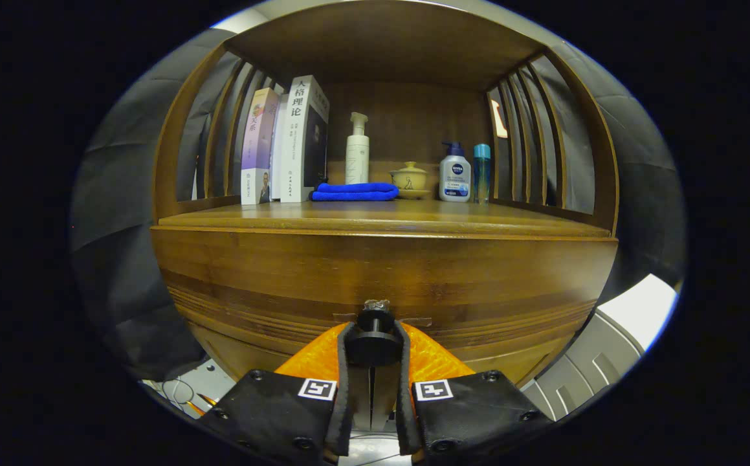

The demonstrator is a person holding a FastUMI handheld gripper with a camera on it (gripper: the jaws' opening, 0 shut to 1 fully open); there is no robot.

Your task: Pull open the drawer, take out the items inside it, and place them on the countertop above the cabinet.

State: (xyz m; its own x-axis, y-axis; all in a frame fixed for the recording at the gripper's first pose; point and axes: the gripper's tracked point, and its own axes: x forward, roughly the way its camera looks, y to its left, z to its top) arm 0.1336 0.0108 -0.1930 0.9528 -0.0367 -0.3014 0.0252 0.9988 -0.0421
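**Barely started: knob gripped, drawer still closed**

Basically step one of the task. Left to right on the countertop (381,217) above the cabinet: a few upright books (284,142) at the far left, a folded blue cloth (355,191) lying flat just right of them, a tall white pump bottle (357,152) behind the cloth, a small lidded yellow cup on a saucer (409,178) in the middle, then a white bottle with a blue pump (455,175) and a slim teal bottle (481,169) just beside it at the right. Near strip of the countertop in front of all these is bare wood.

Below that, the drawer front (381,272) sits flush with the cabinet face; no gap shows, so judged closed. Its dark round knob (375,333) sticks out low and centre.

Gripper (375,346): fingers pressed in on the knob from left and right, pinching it between them. Contact looks firm on both sides.

Progress call: grasp on the handle done, nothing else. Pull not yet made, drawer contents hidden, so cannot tell what or how many items are inside. Left to do: pull drawer out, release knob, lift each item, set it on the free near part of the countertop. Whether the shelf things came from the drawer, cannot tell.
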